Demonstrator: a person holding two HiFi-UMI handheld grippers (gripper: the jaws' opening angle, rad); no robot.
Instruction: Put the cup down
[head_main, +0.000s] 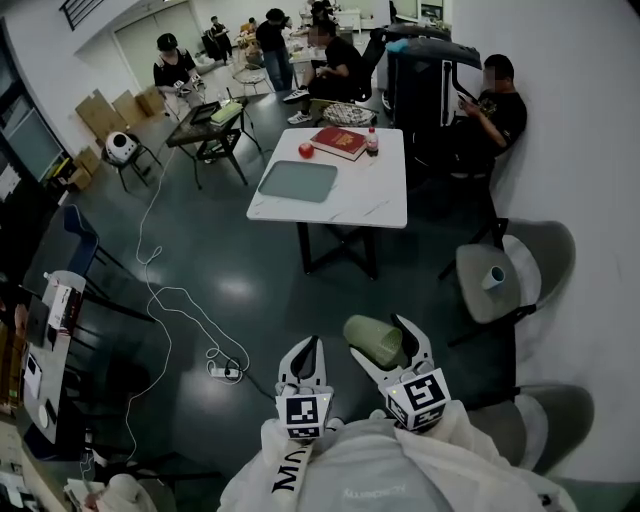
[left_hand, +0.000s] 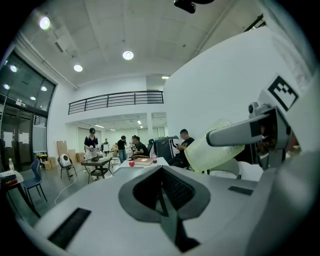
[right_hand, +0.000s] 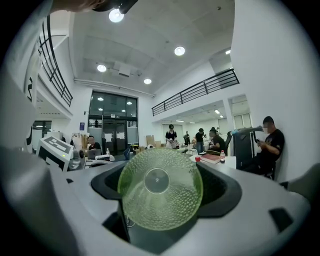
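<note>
My right gripper (head_main: 386, 346) is shut on a pale green, dimpled plastic cup (head_main: 373, 340), held on its side low in the head view, over the dark floor. In the right gripper view the cup's round base (right_hand: 159, 194) faces the camera and fills the space between the jaws. The left gripper view shows the same cup (left_hand: 207, 151) off to its right, under the right gripper's finger (left_hand: 240, 134). My left gripper (head_main: 303, 355) hangs just left of the right one, shut with nothing in it; its jaws meet (left_hand: 163, 194).
Ahead stands a white table (head_main: 375, 205) with a grey tray (head_main: 298, 181), red book (head_main: 339, 141), apple (head_main: 306, 150) and bottle (head_main: 372, 141). A grey chair (head_main: 478, 290) at the right holds a small cup (head_main: 494, 277). A cable and power strip (head_main: 225, 372) lie on the floor. Several people sit beyond.
</note>
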